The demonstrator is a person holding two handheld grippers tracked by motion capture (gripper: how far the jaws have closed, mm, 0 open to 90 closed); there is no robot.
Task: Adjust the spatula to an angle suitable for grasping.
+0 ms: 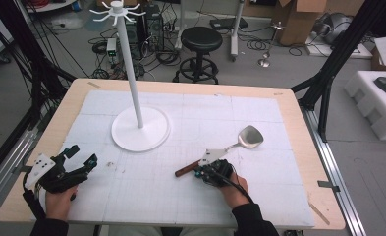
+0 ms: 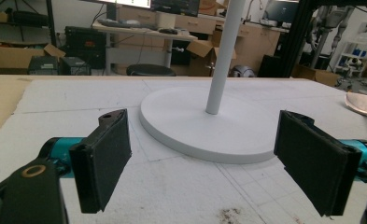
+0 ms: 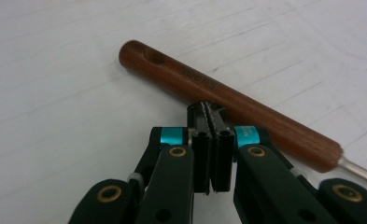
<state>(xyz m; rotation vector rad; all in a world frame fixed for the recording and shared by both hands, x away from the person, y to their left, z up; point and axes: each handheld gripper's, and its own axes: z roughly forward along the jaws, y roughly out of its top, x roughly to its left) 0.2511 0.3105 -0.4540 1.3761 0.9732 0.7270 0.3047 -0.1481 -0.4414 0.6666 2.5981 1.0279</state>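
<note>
The spatula (image 1: pixel 230 147) lies flat on the white foam mat (image 1: pixel 279 123) that covers the wooden table (image 1: pixel 72 98), right of the middle. It has a rounded metal blade (image 1: pixel 250 136) at the far right end, a thin metal shank, and a dark red-brown wooden handle (image 3: pixel 228 105) running down toward the near left. The handle is round, glossy, with a hang hole near its butt end and small lettering stamped along it.

The right gripper (image 3: pixel 211 112) sits on the near side of that handle, about halfway along it. Its 2 black jaws are pressed flat together with nothing between them, and their tips meet the handle's near edge; from the right gripper view they look to be touching the wood, though a hair of a gap could hide there. The spatula is not held.

The person's right hand (image 1: pixel 232 189) comes in from the bottom edge in a dark sleeve, the gripper angled forward and down toward the mat, its cable looping back over the wrist.

The left gripper (image 1: pixel 80 160) rests low at the near left of the mat, jaws spread wide and empty, aimed at the round base of the white stand (image 2: pixel 209 123), well apart from the spatula.
</note>
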